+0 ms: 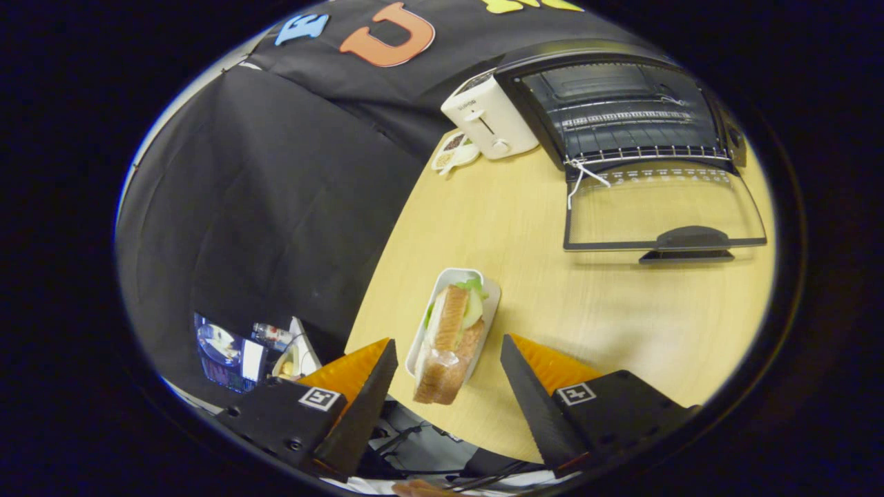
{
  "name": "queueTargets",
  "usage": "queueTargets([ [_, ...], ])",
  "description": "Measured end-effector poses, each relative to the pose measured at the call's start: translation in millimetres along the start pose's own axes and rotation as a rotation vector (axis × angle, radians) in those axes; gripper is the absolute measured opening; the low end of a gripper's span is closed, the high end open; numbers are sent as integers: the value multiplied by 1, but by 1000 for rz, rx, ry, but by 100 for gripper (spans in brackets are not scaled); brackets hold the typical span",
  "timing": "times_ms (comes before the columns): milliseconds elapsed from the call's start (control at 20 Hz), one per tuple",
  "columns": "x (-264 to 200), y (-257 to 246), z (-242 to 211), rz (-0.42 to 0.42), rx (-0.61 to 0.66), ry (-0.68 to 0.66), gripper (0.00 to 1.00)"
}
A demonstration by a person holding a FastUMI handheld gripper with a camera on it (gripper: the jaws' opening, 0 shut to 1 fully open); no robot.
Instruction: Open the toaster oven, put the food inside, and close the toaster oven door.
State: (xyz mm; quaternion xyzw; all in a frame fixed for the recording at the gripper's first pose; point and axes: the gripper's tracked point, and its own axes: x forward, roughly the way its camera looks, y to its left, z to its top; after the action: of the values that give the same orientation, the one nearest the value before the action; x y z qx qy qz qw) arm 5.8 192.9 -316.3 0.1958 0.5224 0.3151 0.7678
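Gripper (pixel 449 359): two fingers spread wide apart, gripping nothing, hovering above the near edge of the table.
Sandwich (pixel 449 335): sliced bread with green lettuce and a pale filling, lying lengthwise between the two fingers; its near end is wrapped in clear plastic and juts past the tray's near rim.
Tray (pixel 492 293): small, white, oblong, holding the sandwich; it rests on the table.
Table (pixel 608 317): light wood, bare between the tray and the oven.
Toaster oven (pixel 621 103): black, well beyond the fingers at the far side of the table, interior and wire rack exposed.
Oven door (pixel 663 207): glass, folded fully down and flat toward the camera, dark handle at its near edge; a white string hangs at its left hinge.
Toaster (pixel 489 117): white, standing just left of the oven.
Small dish (pixel 454 152): white, divided, holding dark and pale bits, just beside the toaster.
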Motion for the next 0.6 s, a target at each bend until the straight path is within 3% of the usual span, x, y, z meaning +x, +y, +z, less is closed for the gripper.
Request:
queueTargets([
  [150,7,1,-5,10,20,47,91],
  [250,14,-3,-5,-2,23,59,81],
  [450,18,-3,-7,23,57,70,51],
  [600,17,-1,-3,59,97,49,43],
])
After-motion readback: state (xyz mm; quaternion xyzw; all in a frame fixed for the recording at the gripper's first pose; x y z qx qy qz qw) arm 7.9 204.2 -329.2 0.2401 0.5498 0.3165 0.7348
